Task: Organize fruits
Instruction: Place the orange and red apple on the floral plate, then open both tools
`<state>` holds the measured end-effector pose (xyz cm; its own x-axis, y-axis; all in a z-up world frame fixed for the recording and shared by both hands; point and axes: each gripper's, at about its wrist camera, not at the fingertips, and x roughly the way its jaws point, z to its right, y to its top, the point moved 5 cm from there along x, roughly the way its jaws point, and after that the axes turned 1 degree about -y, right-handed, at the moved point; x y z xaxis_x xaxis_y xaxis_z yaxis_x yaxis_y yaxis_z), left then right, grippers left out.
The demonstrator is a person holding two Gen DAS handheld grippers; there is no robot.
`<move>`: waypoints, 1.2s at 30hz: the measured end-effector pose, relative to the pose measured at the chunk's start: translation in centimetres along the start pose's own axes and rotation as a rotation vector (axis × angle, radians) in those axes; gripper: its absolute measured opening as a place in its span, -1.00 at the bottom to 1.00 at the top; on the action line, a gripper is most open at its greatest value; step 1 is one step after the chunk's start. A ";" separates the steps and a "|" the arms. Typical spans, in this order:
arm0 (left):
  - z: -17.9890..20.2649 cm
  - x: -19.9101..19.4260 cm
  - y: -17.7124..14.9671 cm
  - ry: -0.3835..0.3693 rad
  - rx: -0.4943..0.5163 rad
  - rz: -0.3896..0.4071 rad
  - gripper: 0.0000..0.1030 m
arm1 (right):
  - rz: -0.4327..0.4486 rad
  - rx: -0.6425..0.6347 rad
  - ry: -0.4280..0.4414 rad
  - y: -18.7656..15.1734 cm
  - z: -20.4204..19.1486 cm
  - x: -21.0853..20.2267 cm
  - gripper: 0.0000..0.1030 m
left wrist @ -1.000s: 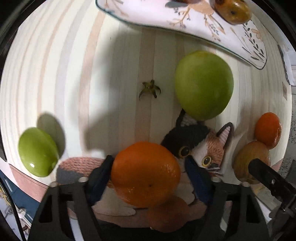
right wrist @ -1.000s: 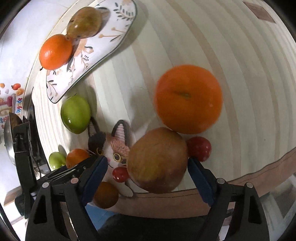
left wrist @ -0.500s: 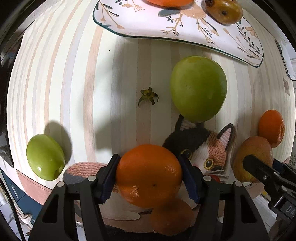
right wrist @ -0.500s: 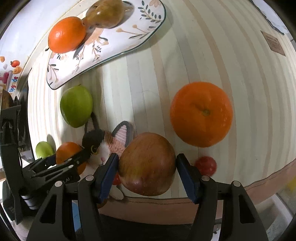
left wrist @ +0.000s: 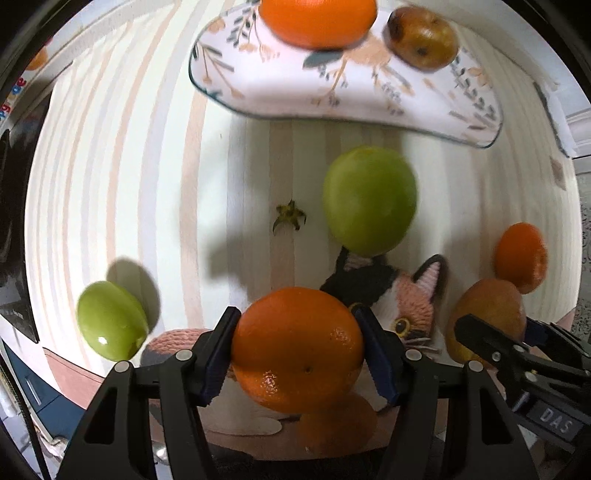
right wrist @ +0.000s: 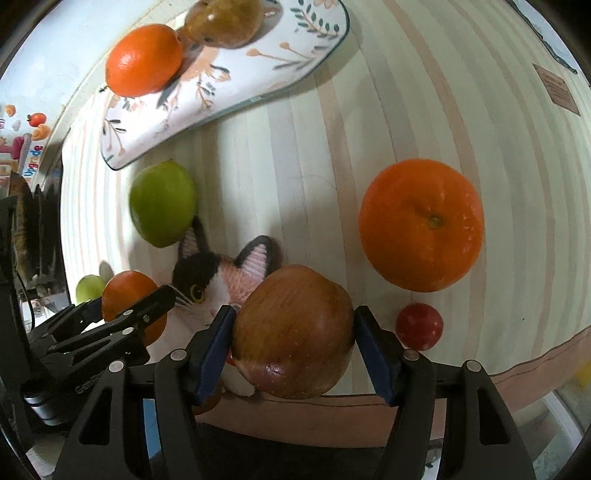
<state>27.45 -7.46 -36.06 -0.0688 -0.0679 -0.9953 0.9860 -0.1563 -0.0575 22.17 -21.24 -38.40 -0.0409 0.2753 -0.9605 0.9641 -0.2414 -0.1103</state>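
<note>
My left gripper (left wrist: 295,332) is shut on a small orange (left wrist: 295,362) and holds it above the cat-pattern mat (left wrist: 406,299). In the right wrist view, my right gripper (right wrist: 295,325) is shut on a red-brown apple (right wrist: 291,339), both blue pads pressed to its sides. A floral plate (left wrist: 369,96) lies at the far edge with an orange (left wrist: 317,18) and a brown fruit (left wrist: 421,37) on it. A big green apple (left wrist: 369,199) sits just below the plate. A large orange (right wrist: 421,225) and a small red tomato (right wrist: 419,325) lie right of the held apple.
A small green fruit (left wrist: 110,325) lies at the left near the striped cloth's edge. A dry green calyx (left wrist: 290,218) sits mid-table. Another small orange fruit (left wrist: 336,421) rests on the mat under the left gripper. The two grippers stand close side by side.
Both grippers closed: the left on the small orange, the right on the apple. The left has risen with its orange, and the right has shifted sideways, bringing the plate further into view.
</note>
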 end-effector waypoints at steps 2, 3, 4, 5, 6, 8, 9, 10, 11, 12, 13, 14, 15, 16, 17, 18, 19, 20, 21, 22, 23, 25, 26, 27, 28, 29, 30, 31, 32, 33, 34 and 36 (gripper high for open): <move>0.1 -1.5 0.1 -0.023 0.002 0.016 0.19 | 0.014 -0.004 0.014 0.1 -0.2 -0.8 0.31; 0.2 -2.2 0.3 -0.032 0.003 0.022 0.19 | 0.020 -0.007 0.023 0.3 -0.2 -1.3 0.31; 0.2 -3.2 0.6 -0.046 0.002 0.033 0.19 | 0.027 -0.008 0.032 0.5 -0.3 -1.8 0.31; 0.2 -4.1 0.9 -0.064 0.000 0.045 0.19 | 0.036 -0.006 0.042 0.6 -0.4 -2.2 0.31; 0.3 -4.9 1.3 -0.077 -0.002 0.055 0.19 | 0.047 -0.006 0.059 1.0 -0.7 -2.9 0.31; 0.3 -6.8 2.7 -0.107 -0.009 0.083 0.19 | 0.065 -0.005 0.080 1.6 -1.0 -4.0 0.31; 0.3 -7.4 3.3 -0.119 -0.012 0.093 0.19 | 0.077 -0.003 0.092 2.1 -1.2 -4.6 0.31; 0.3 -8.4 4.3 -0.130 -0.014 0.109 0.19 | 0.090 -0.001 0.106 2.7 -1.4 -5.3 0.31; 0.3 -8.8 4.9 -0.130 -0.016 0.124 0.19 | 0.101 0.002 0.116 3.4 -1.6 -6.0 0.31; 0.2 -9.2 5.8 -0.127 -0.017 0.136 0.19 | 0.118 0.004 0.125 4.2 -1.7 -6.6 0.31; 0.0 -9.5 6.6 -0.122 -0.017 0.146 0.19 | 0.133 0.002 0.127 5.0 -1.9 -7.2 0.31; -0.4 -9.5 7.9 -0.112 -0.023 0.153 0.19 | 0.147 0.002 0.128 6.0 -2.0 -7.6 0.31; -0.7 -9.5 8.7 -0.107 -0.029 0.155 0.19 | 0.163 0.005 0.127 7.2 -2.1 -8.0 0.31; -0.8 -9.3 9.5 -0.102 -0.032 0.151 0.19 | 0.174 0.004 0.121 8.0 -2.1 -8.2 0.31; -0.9 -8.9 10.5 -0.094 -0.033 0.142 0.19 | 0.188 0.002 0.104 9.1 -2.2 -8.4 0.31; -1.3 -8.5 11.4 -0.084 -0.039 0.134 0.19 | 0.198 -0.005 0.084 10.3 -2.4 -8.3 0.31; -1.7 -8.0 12.2 -0.072 -0.040 0.123 0.19 | 0.206 -0.009 0.069 11.0 -2.5 -8.2 0.31; -1.9 -7.2 12.7 -0.064 -0.038 0.111 0.19 | 0.213 -0.012 0.045 11.9 -2.5 -7.9 0.31; -2.0 -6.7 13.3 -0.058 -0.044 0.102 0.19 | 0.214 -0.015 0.026 12.8 -2.4 -7.6 0.31; -2.3 -6.3 13.7 -0.056 -0.048 0.093 0.19 | 0.210 -0.016 0.013 13.9 -2.1 -7.1 0.31; -2.5 -5.7 14.1 -0.049 -0.048 0.081 0.19 | 0.206 -0.014 0.000 14.6 -2.0 -6.7 0.31; -2.9 -5.0 14.4 -0.038 -0.055 0.067 0.20 | 0.198 -0.023 -0.023 15.9 -1.8 -5.9 0.31; -2.9 -4.5 14.6 -0.037 -0.057 0.055 0.20 | 0.195 -0.027 -0.030 16.2 -1.8 -5.6 0.31; -3.1 -4.1 14.7 -0.037 -0.065 0.044 0.20 | 0.193 -0.032 -0.036 16.5 -1.9 -5.5 0.31; -3.3 -3.7 14.8 -0.035 -0.066 0.036 0.20 | 0.188 -0.036 -0.044 16.6 -2.0 -5.3 0.31; -3.3 -3.4 14.8 -0.031 -0.062 0.027 0.20 | 0.185 -0.036 -0.046 16.5 -2.3 -4.7 0.31; -3.4 -3.2 14.8 -0.027 -0.066 0.026 0.20 | 0.182 -0.039 -0.046 16.6 -2.4 -4.6 0.31; -3.5 -3.0 14.8 -0.024 -0.068 0.024 0.20 | 0.180 -0.039 -0.048 16.7 -2.4 -4.6 0.31; -3.5 -2.8 14.8 -0.023 -0.070 0.022 0.20 | 0.177 -0.040 -0.053 16.8 -2.4 -4.5 0.31; -3.6 -2.6 14.8 -0.021 -0.074 0.017 0.20 | 0.174 -0.039 -0.054 16.9 -2.3 -4.5 0.31; -3.7 -2.3 14.8 -0.019 -0.079 0.013 0.20 | 0.170 -0.037 -0.053 17.0 -2.3 -4.4 0.31; -3.9 -1.8 14.8 -0.014 -0.090 0.006 0.21 | 0.161 -0.037 -0.059 17.4 -2.2 -4.2 0.31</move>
<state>42.79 -5.85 -35.40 -0.0645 -0.0827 -0.9945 0.9960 -0.0670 -0.0590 39.69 -24.58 -35.76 0.1003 0.1811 -0.9783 0.9685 -0.2428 0.0543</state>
